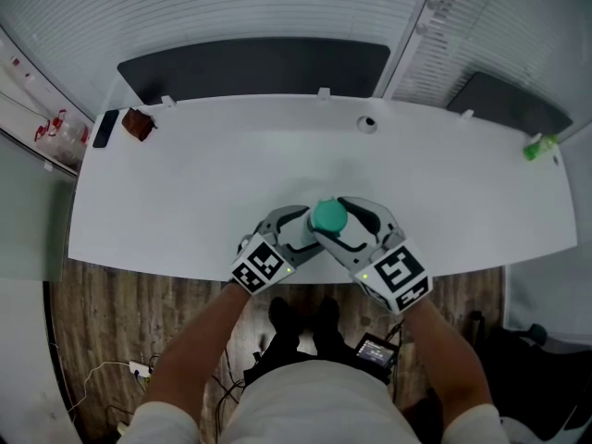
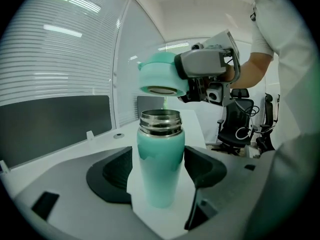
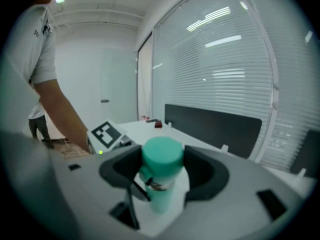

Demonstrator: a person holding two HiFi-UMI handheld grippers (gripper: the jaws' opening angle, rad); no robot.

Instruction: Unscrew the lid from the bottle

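- Two forearms point(image 1: 205, 345) angle inward over our worktop's point(image 1: 185, 192) near edge.
- The left gripper point(image 1: 298, 232) pinches the upright bottle point(image 2: 160, 169) in its jaws; the right gripper point(image 1: 345, 222) jaws clamp the lid point(image 1: 328, 215) just above the open mouth.
- A brown object point(image 1: 139, 124) lies far left.

The bottle point(image 2: 160, 169) is a mint-green flask with a bare steel threaded neck. Its mouth is open, and it stands upright near the front edge of the white desk point(image 1: 185, 183), clasped on both sides by the jaws of the left tool point(image 2: 161, 173). The lid point(image 2: 160, 79) is a round cap of the same mint green, fully off and apart from the neck. It hangs just above the mouth with its open underside facing down, gripped in the right tool point(image 3: 162, 173).
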